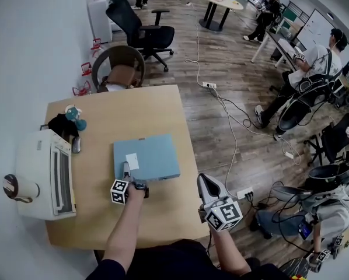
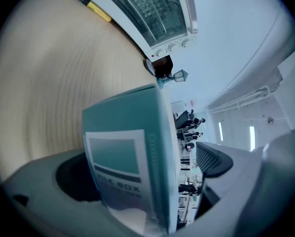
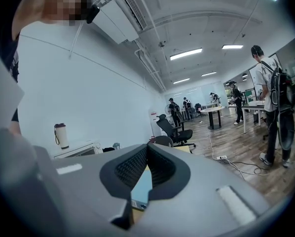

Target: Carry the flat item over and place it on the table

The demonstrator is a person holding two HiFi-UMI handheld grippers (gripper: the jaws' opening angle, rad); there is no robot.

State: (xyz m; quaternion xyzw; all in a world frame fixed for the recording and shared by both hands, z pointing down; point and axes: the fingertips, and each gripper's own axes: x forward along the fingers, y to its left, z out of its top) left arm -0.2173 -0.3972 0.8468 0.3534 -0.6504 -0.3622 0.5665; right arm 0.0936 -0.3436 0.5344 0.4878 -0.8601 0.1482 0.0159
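Note:
A flat teal file box (image 1: pixel 146 157) with a white label lies on the wooden table (image 1: pixel 163 214), near its middle. My left gripper (image 1: pixel 128 177) reaches over the box's near edge. In the left gripper view the box (image 2: pixel 123 147) stands between the jaws, and a gap shows beside the right pad (image 2: pixel 214 162), so the jaws are open around it. My right gripper (image 1: pixel 209 186) hangs off the table's right edge, apart from the box. Its black pads (image 3: pixel 130 169) meet at the tips with nothing between them.
A white countertop appliance (image 1: pixel 43 174) fills the table's left side, with a small blue figure (image 1: pixel 75 116) and a black item (image 1: pixel 60 126) behind it. A brown chair (image 1: pixel 121 69) stands at the table's far edge. Cables (image 1: pixel 221 98) run over the floor to the right, where people sit.

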